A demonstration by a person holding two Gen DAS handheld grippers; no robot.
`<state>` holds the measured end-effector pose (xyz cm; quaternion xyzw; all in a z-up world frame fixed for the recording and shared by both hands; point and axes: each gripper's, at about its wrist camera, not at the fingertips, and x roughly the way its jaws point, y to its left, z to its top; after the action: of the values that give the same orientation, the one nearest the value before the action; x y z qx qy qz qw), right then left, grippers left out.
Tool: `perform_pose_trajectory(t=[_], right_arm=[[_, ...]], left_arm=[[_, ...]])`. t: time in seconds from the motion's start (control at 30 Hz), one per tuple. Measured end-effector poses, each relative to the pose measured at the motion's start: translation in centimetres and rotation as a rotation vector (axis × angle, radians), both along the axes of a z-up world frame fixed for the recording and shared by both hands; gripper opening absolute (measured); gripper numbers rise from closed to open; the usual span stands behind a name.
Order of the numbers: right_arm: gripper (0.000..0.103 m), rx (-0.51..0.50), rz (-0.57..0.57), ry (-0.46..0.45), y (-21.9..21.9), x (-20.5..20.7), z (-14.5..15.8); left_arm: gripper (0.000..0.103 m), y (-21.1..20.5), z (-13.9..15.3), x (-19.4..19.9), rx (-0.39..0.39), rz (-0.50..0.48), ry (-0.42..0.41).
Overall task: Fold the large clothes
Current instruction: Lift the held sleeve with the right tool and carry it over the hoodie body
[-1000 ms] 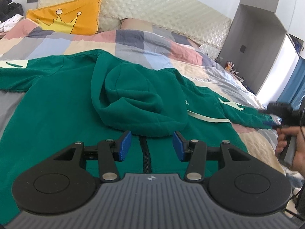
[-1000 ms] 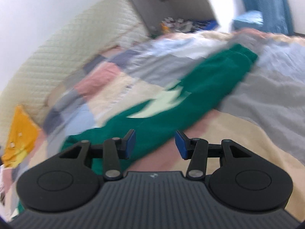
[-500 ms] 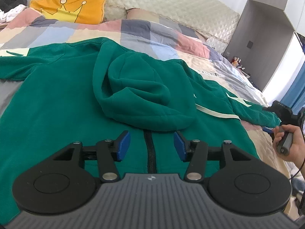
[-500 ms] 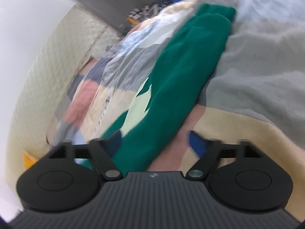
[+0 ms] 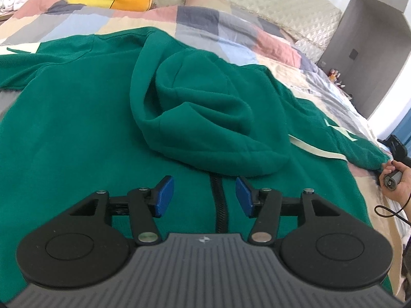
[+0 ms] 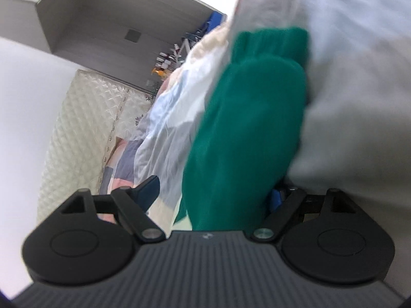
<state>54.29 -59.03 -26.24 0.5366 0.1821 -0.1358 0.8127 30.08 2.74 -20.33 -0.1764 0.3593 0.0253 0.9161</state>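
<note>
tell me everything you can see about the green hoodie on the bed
The green hoodie is a thick, fleecy-looking zip garment spread front-up on the patchwork bedspread. Its hood is flopped forward over the chest, covering the top of the black zipper. Pale stripes mark both sleeves. The left gripper hovers open above the zipper. The right sleeve, ending in a ribbed cuff, runs between the open fingers of the right gripper.

Ahead of my left tongs the flat green hoodie leaves open passage, but its bunched hood rises just beyond — a hump in the way. My right tongs have the sleeve filling their gap — bed covers crowd the right side.
</note>
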Motion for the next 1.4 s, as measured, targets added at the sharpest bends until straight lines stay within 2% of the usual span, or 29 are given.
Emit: perform_pose_trajectory(t=[0.13, 0.2, 0.27, 0.33, 0.4, 0.47, 0.57, 0.67, 0.77, 0.8, 0.9, 1.03, 1.1, 1.2, 1.3, 1.4], right_arm=[[0.081, -0.064, 0.001, -0.031, -1.0, 1.9, 0.0], [0.064, -0.125, 0.025, -0.001, -1.7, 3.0, 0.2], [0.028, -0.175, 0.016, 0.051, -2.6, 3.7, 0.3], [0.011, -0.174, -0.003, 0.088, -3.8, 3.4, 0.2], [0.01, -0.187, 0.005, 0.071, -4.2, 3.4, 0.7], [0.009, -0.265, 0.023, 0.057, -3.5, 3.3, 2.2], [0.008, -0.303, 0.047, -0.003, -2.5, 3.1, 5.1], [0.008, -0.345, 0.081, -0.066, -0.8, 3.6, 9.8], [0.008, -0.471, 0.154, -0.126, 2.2, 3.8, 15.5], [0.008, -0.519, 0.177, -0.145, 3.6, 3.7, 17.5], [0.008, -0.572, 0.229, -0.214, 7.0, 2.9, 22.6], [0.008, -0.702, 0.317, -0.305, 14.1, 0.8, 28.4], [0.008, -0.776, 0.357, -0.341, 18.1, -0.6, 30.0], [0.008, -0.864, 0.437, -0.378, 23.9, -2.6, 30.9], [0.008, -0.943, 0.511, -0.409, 29.3, -4.6, 30.8], [0.008, -1.002, 0.554, -0.437, 34.0, -6.9, 29.3]], left_arm=[[0.059, -0.4, -0.6, 1.2, 0.025, -0.006, 0.035], [0.059, -1.0, -1.0, 1.8, 0.045, -0.019, 0.046], [0.059, -1.5, -1.1, 2.1, 0.062, -0.032, 0.045], [0.06, -1.9, -1.0, 2.2, 0.084, -0.043, 0.041], [0.06, -1.9, -0.9, 2.2, 0.083, -0.047, 0.036], [0.06, -1.6, -0.6, 2.1, 0.072, -0.037, 0.026], [0.06, -1.0, 0.3, 1.8, 0.058, -0.021, -0.003], [0.06, -0.4, 1.6, 0.9, 0.039, -0.018, -0.042], [0.06, 0.5, 3.1, -0.2, 0.031, 0.013, -0.092], [0.06, 0.8, 3.5, -0.5, 0.025, 0.019, -0.108], [0.06, 1.8, 4.8, -1.7, 0.007, 0.046, -0.153], [0.06, 3.4, 5.6, -2.9, -0.035, 0.075, -0.183], [0.06, 4.1, 6.2, -3.7, -0.062, 0.066, -0.177], [0.06, 5.2, 7.4, -5.6, -0.07, 0.056, -0.221], [0.06, 6.5, 8.0, -6.9, -0.079, 0.068, -0.258], [0.06, 7.9, 7.9, -7.7, -0.135, 0.097, -0.276]])
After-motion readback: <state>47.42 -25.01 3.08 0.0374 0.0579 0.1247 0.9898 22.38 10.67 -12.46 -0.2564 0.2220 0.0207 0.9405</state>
